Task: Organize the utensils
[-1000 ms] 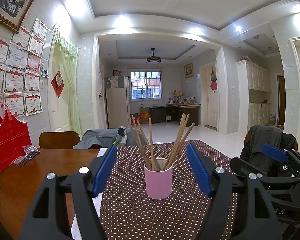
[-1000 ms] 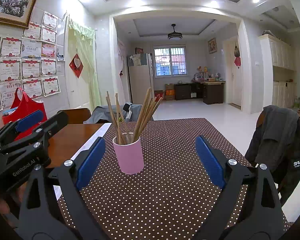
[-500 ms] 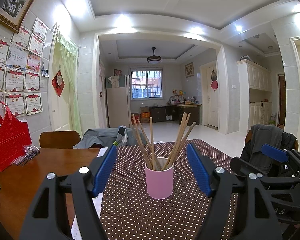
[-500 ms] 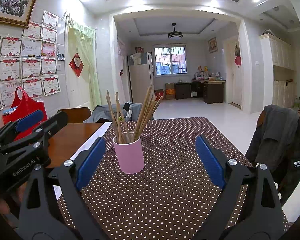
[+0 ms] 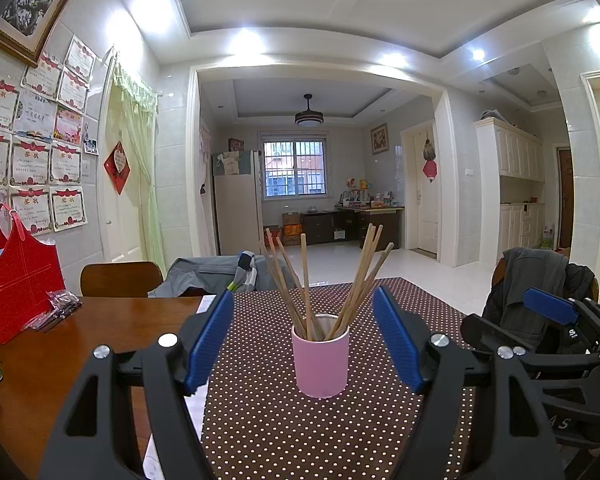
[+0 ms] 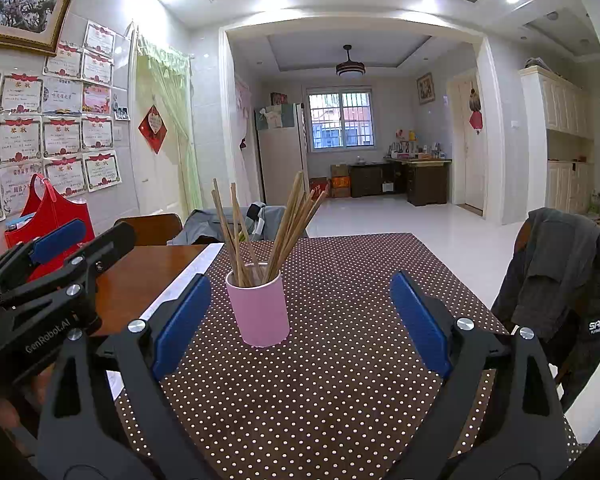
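Note:
A pink cup (image 5: 320,362) (image 6: 259,307) stands upright on the brown polka-dot cloth (image 5: 300,432) (image 6: 340,360). Several wooden chopsticks (image 5: 332,280) (image 6: 260,232) fan out of it. My left gripper (image 5: 304,340) is open, the cup lying just beyond and centred between its blue pads. My right gripper (image 6: 300,320) is open too, with the cup ahead and nearer its left finger. Neither holds anything. The right gripper (image 5: 548,328) shows at the right of the left wrist view, and the left gripper (image 6: 56,264) at the left of the right wrist view.
The cloth covers part of a wooden table (image 5: 40,360). A red bag (image 5: 16,280) and a small plastic packet (image 5: 56,308) sit at the table's left. Chairs draped with jackets stand at the far side (image 5: 212,272) and on the right (image 6: 560,280).

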